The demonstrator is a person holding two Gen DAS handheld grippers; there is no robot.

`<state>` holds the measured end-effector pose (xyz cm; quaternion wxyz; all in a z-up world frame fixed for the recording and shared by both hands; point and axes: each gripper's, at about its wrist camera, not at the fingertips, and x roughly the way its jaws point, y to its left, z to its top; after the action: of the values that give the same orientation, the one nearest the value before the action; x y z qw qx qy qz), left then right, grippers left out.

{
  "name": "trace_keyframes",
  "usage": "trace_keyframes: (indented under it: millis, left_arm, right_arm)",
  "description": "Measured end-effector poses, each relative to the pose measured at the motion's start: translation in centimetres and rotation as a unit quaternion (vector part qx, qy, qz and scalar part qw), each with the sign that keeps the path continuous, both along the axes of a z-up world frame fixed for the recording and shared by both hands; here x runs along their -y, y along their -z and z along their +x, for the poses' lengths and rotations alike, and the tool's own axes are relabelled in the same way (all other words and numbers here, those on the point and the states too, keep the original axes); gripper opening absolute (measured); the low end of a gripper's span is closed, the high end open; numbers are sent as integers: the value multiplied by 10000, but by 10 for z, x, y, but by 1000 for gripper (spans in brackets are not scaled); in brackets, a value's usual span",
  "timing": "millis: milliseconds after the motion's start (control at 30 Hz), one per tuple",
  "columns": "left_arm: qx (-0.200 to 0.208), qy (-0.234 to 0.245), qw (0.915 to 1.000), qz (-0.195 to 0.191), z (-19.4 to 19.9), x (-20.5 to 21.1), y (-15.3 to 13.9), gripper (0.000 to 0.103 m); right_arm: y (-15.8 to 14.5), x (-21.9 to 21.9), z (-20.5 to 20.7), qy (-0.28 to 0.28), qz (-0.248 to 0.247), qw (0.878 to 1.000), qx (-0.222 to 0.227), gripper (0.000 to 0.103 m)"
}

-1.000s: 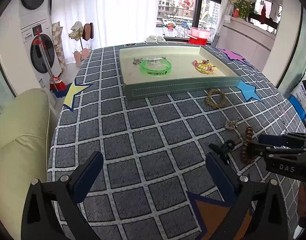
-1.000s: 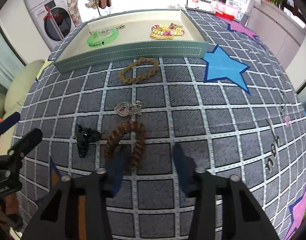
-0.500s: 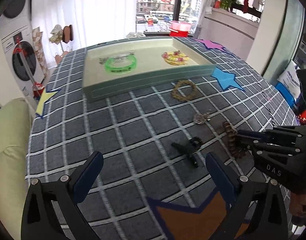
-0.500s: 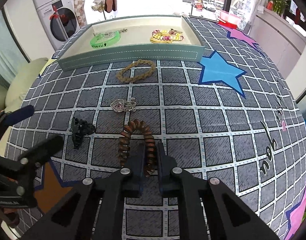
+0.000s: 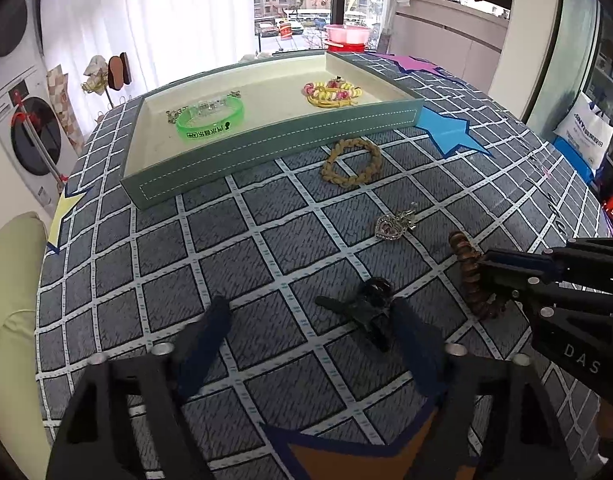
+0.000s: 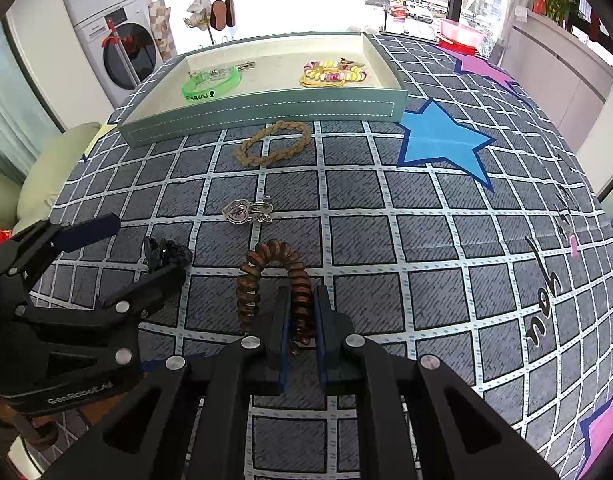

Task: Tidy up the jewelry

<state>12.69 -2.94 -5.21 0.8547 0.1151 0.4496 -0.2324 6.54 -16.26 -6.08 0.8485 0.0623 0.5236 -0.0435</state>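
My right gripper [image 6: 300, 312] is shut on a brown spiral hair tie [image 6: 272, 276], which also shows in the left wrist view [image 5: 472, 276]. My left gripper [image 5: 312, 320] is open, its fingers either side of a black claw clip [image 5: 366, 306] on the checked cloth; the clip also shows in the right wrist view [image 6: 164, 254]. A heart pendant [image 5: 394, 225] and a braided tan bracelet [image 5: 352, 157] lie further out. The green tray [image 5: 266, 148] holds a green bangle [image 5: 210, 118] and a yellow-pink bracelet [image 5: 332, 93].
A blue star [image 6: 442, 140] is printed on the cloth right of the tray. A cream cushion [image 5: 6, 320] sits off the table's left edge. A washing machine [image 6: 122, 48] and a red basin [image 5: 346, 36] stand beyond the table.
My left gripper has moved forward and right until its fingers flank the black clip. My right gripper closed on the brown hair tie a second ago and still holds it.
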Motion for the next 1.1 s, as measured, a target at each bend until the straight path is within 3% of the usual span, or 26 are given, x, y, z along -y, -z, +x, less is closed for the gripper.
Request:
trace_keyframes:
  millis: [33, 67, 100, 167, 200, 467, 967, 1000, 1033, 1067, 1100]
  left_arm:
    - [-5, 12, 10000, 5, 0, 1, 0, 80]
    - [7, 23, 10000, -11, -1, 0, -1, 70]
    - [33, 60, 10000, -46, -2, 1, -2, 50]
    - [35, 109, 9999, -42, -4, 2, -4, 27]
    - [29, 104, 9999, -58, -3, 1, -4, 22]
    - [-101, -173, 9983, -548, -1, -18, -12, 22]
    - [204, -520, 9956, -753, -5, -34, -37, 22]
    - [216, -563, 9955, -725, -5, -33, -39, 28]
    - [204, -573, 9956, -718, -5, -32, -39, 44]
    - [196, -595, 9956, -694, -5, -31, -40, 103]
    - [271, -682, 9951, -665, -6, -31, -40, 103]
  right_arm:
    - [0, 0, 0, -2, -7, 10000, -2, 12]
    - [0, 0, 0, -3, -7, 10000, -1, 12]
    - [0, 0, 0, -1, -5, 10000, 2, 12]
    - [0, 0, 0, 15, -3, 10000, 9, 11]
    - [0, 0, -1, 16, -5, 10000, 9, 11]
    - [-3, 4, -1, 104, 264, 9996, 43, 12]
    - [-22, 15, -3, 191, 585, 9977, 298, 12]
    - [-23, 15, -3, 195, 602, 9975, 311, 12]
    - [-23, 17, -4, 202, 618, 9974, 324, 12]
    - [-24, 18, -5, 213, 637, 9972, 339, 12]
    - [-25, 20, -6, 228, 658, 9969, 355, 12]
